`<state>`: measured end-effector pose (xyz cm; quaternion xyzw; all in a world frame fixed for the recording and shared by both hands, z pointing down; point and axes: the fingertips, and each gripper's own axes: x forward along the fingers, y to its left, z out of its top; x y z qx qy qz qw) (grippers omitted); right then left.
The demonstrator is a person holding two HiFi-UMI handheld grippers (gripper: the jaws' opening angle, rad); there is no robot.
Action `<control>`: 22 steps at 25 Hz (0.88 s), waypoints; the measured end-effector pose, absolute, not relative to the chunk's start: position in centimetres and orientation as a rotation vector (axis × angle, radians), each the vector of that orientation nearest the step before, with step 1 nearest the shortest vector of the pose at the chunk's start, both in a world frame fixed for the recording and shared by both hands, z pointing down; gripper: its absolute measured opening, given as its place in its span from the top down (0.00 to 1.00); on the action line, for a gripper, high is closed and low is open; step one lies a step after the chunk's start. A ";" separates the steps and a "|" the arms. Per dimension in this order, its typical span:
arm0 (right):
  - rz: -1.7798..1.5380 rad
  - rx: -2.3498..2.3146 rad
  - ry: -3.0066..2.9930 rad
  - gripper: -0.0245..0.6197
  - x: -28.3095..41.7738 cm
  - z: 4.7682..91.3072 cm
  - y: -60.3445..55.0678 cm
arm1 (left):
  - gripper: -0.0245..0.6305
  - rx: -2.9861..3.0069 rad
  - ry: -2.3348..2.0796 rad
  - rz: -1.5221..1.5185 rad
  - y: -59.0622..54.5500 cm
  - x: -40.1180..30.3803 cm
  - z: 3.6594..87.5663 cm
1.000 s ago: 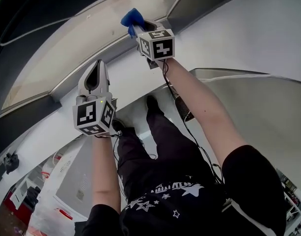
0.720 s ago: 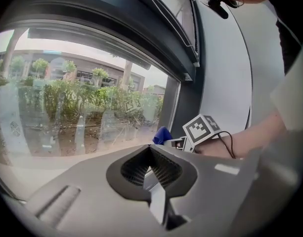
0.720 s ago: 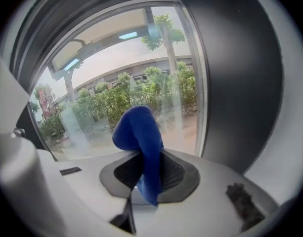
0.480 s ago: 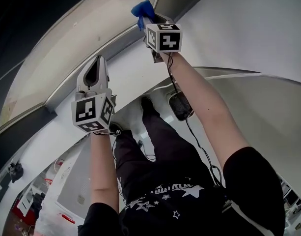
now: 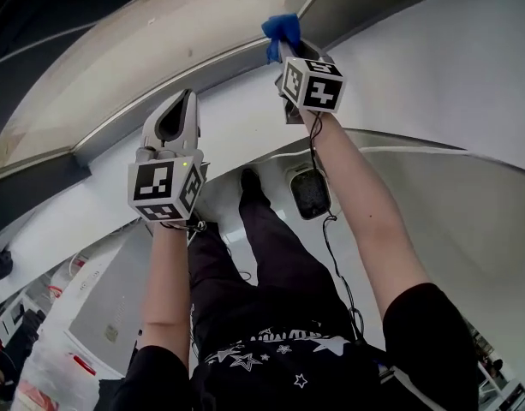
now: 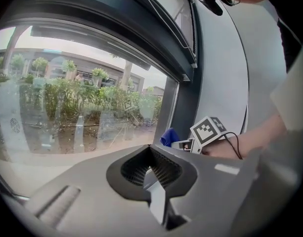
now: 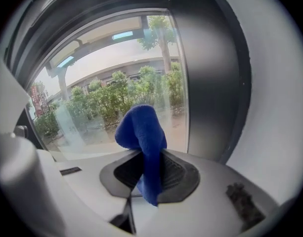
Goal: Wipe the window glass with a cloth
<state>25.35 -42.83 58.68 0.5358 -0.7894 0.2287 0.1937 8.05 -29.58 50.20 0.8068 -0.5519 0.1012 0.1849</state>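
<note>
In the head view the person's dark trousers (image 5: 279, 264) lie nearest the camera, filling the lower middle of the frame. Both bare forearms reach up from there. A thin black cable (image 5: 331, 229) runs down beside the right forearm.

The left tongs (image 5: 183, 99) sit left of centre. The left gripper view shows them clenched, jaws pressed together with nothing between.

The right tongs (image 5: 284, 51) are higher, at upper centre-right, behind their marker cube (image 5: 312, 84). They are grasping a blue cloth (image 5: 281, 29). Only the right gripper view shows how the cloth is held. It is pinched low down between the jaws, with a short end hanging below the grip and a rounded fold standing above it.

The cloth is up in front of the lower right corner of the window glass (image 7: 107, 93), just beside the dark window frame (image 7: 210, 83). No view settles whether it touches the pane. The left gripper view catches the right tongs side-on at centre-right, low against the frame's upright, which the right gripper view cannot show. A white wall (image 5: 442, 67) spreads to the right of the frame.

In the head view the pane is only a pale, blank band across the upper left. Both gripper views look through it to a row of green shrubs (image 6: 57, 102), with a long low building (image 6: 92, 65) farther off.
</note>
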 end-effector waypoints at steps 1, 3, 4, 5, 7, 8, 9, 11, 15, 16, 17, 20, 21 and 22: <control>0.634 1.480 -2.220 0.85 24.5 58.7 -42.3 | 0.95 2.267 -1.566 0.277 -29.4 7.4 50.2; 0.613 1.409 -2.235 0.85 22.1 58.9 -41.0 | 0.95 2.239 -1.600 0.265 -28.7 5.6 50.3; 0.603 1.367 -2.243 0.85 20.6 59.2 -40.1 | 0.95 2.222 -1.620 0.260 -28.1 4.5 50.5; 0.595 1.329 -2.249 0.85 19.0 59.4 -39.1 | 0.95 2.207 -1.637 0.255 -27.5 3.3 50.6; 0.584 1.267 -2.260 0.85 15.6 59.9 -36.9 | 0.95 2.182 -1.663 0.246 -26.0 0.6 50.7; 0.579 1.234 -2.269 0.85 13.7 60.1 -35.8 | 0.95 2.165 -1.679 0.239 -25.1 -0.9 50.8; 0.573 1.191 -2.281 0.85 11.6 60.2 -34.5 | 0.95 2.140 -1.701 0.230 -24.0 -2.4 50.8; 0.554 1.077 -2.310 0.85 7.1 60.7 -31.9 | 0.95 2.072 -1.760 0.212 -21.4 -5.7 51.0; 0.494 0.832 -2.356 0.85 -2.6 61.5 -27.2 | 0.95 1.927 -1.889 0.192 -16.6 -13.2 51.7; 0.482 0.788 -2.363 0.85 -4.8 61.8 -26.0 | 0.95 1.897 -1.912 0.190 -15.4 -15.1 52.0; 0.471 0.751 -2.370 0.85 -6.9 62.1 -24.8 | 0.95 1.871 -1.931 0.188 -14.3 -16.9 52.4; 0.426 0.639 -2.390 0.85 -13.1 63.1 -21.7 | 0.95 1.792 -1.998 0.182 -10.9 -21.8 53.4; 0.411 0.600 -2.395 0.85 -15.1 63.5 -20.8 | 0.95 1.762 -2.020 0.183 -9.9 -23.2 53.8; 0.397 0.568 -2.400 0.85 -17.1 63.8 -20.0 | 0.95 1.734 -2.036 0.187 -8.8 -24.6 54.4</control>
